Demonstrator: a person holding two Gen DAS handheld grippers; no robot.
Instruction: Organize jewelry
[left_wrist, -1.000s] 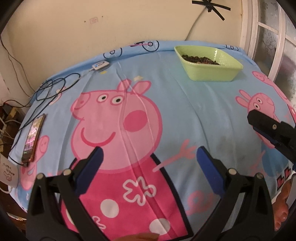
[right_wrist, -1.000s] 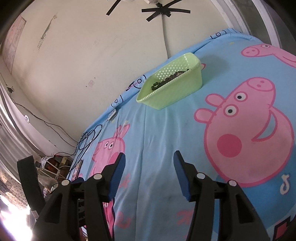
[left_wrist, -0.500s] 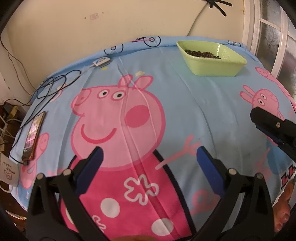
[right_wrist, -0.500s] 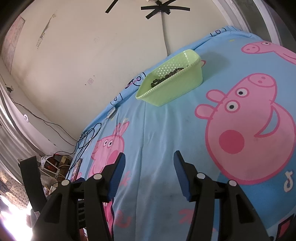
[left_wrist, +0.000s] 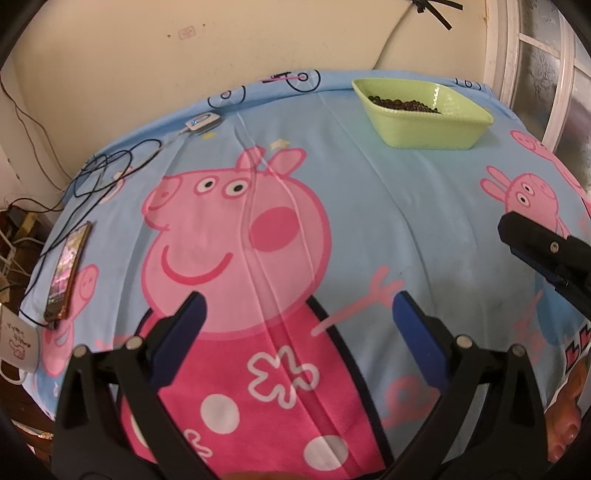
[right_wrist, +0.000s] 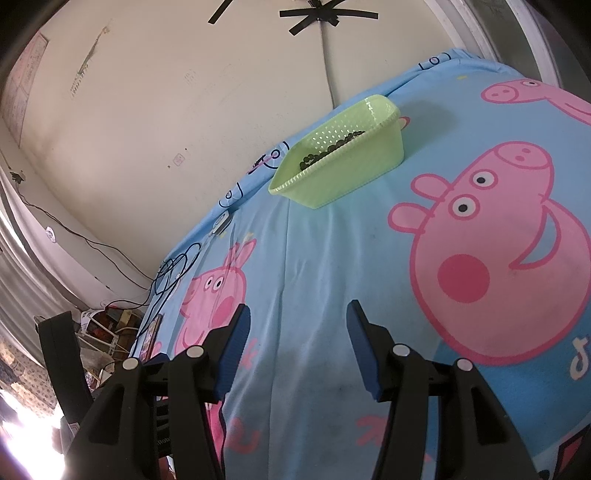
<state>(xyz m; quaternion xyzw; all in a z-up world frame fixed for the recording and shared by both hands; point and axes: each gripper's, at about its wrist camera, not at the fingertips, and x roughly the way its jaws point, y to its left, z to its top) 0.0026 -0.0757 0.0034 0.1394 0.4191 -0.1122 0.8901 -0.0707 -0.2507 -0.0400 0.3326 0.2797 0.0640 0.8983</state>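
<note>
Both grippers are hovering empty over the cartoon sheet (left_wrist: 406, 206): left gripper (left_wrist: 297, 319) gaping wide, right gripper (right_wrist: 297, 341) parted about halfway. Dark beads (left_wrist: 402, 103) are sitting in the green basket (left_wrist: 424, 129) at 1 o'clock, probably collected there already.
</note>
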